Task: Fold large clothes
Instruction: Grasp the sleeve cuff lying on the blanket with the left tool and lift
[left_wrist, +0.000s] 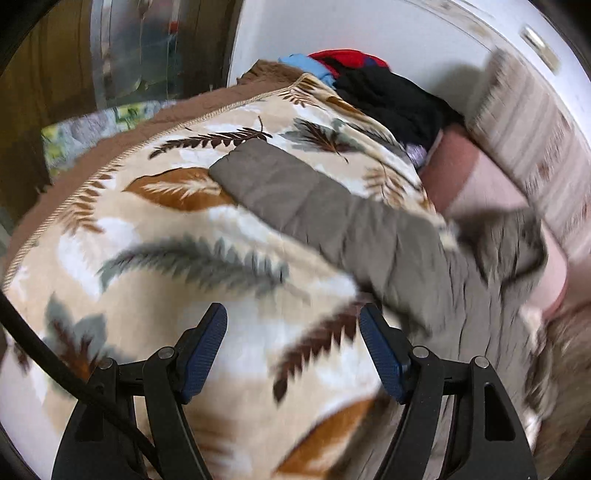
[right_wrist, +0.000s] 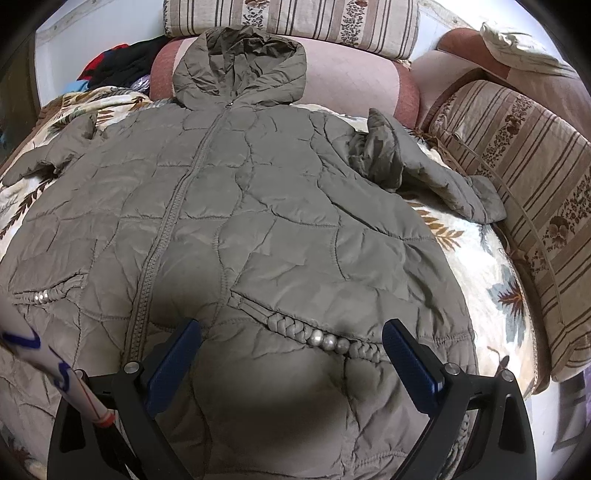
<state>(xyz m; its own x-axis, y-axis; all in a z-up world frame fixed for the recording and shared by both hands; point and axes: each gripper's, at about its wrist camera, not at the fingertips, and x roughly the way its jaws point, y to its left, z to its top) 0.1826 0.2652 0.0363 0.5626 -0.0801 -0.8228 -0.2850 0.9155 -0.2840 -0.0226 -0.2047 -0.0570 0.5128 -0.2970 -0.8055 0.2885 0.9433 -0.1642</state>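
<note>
An olive-grey quilted hooded jacket (right_wrist: 258, 206) lies flat, front up and zipped, on a leaf-patterned blanket (right_wrist: 480, 258). Its hood (right_wrist: 240, 66) points to the far side. Its right sleeve (right_wrist: 436, 173) is bent and crumpled, and its left sleeve (left_wrist: 317, 199) stretches out over the blanket (left_wrist: 166, 236) in the left wrist view. My right gripper (right_wrist: 291, 350) is open and empty, above the jacket's lower front near the braided pocket trim (right_wrist: 325, 338). My left gripper (left_wrist: 293, 339) is open and empty, above the blanket beside the left sleeve.
A pile of black, red and blue clothes (left_wrist: 369, 85) lies at the far end of the blanket. Striped cushions (right_wrist: 517, 177) and pink bolsters (right_wrist: 354, 77) line the far and right sides. A white wall (left_wrist: 332, 29) stands behind.
</note>
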